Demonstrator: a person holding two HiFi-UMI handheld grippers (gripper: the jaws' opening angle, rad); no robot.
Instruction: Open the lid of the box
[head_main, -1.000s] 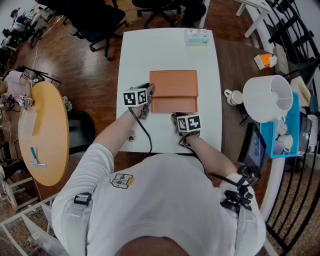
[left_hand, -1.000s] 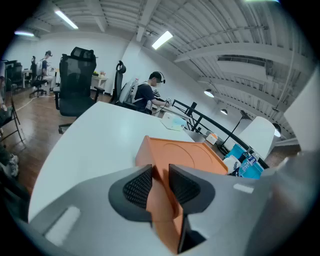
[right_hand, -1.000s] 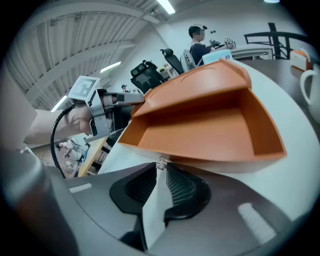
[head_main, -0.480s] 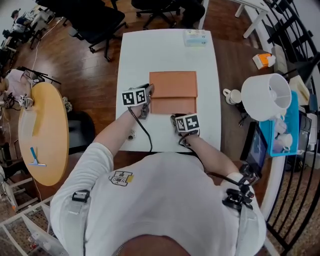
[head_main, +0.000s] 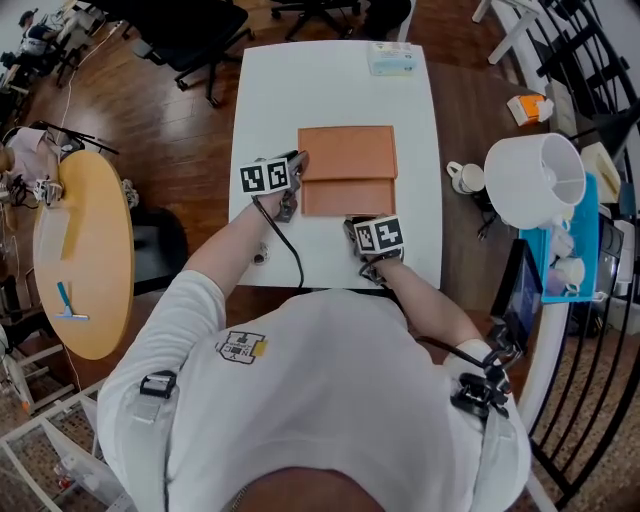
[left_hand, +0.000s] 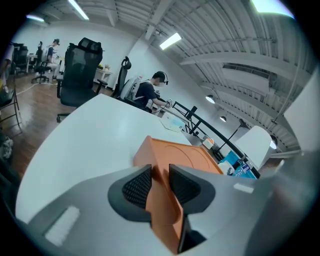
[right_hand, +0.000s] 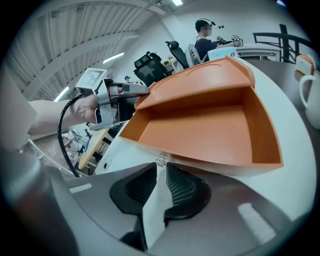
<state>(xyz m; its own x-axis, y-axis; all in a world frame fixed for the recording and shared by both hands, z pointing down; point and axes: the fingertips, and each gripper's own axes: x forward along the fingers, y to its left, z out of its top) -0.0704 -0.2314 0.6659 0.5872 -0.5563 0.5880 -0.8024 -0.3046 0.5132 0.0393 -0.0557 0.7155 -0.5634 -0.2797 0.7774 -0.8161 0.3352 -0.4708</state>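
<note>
The left gripper (left_hand: 160, 181) is at the left side of the orange box (head_main: 348, 155). Its fingers (left_hand: 137, 187) are squeezed tight on the box's left wall, near the corner. The person's bare arm reaches to it from the near edge of the white bench (head_main: 335, 90).

The box sits about in the middle of the bench, flat on the top. Its front side faces the near edge. In the right gripper view you can see into it: the inside is orange, and the orange top hangs over it like a roof.

The right gripper (right_hand: 159, 187) is at the near side of the box. Its fingers (right_hand: 182, 189) are pinched on a thin white flap (right_hand: 154, 215) that comes off the box's front edge.

A small pale pack (head_main: 392, 60) lies at the far edge of the bench. A white mug (head_main: 465, 180) stands off the right edge, on a brown table.
</note>
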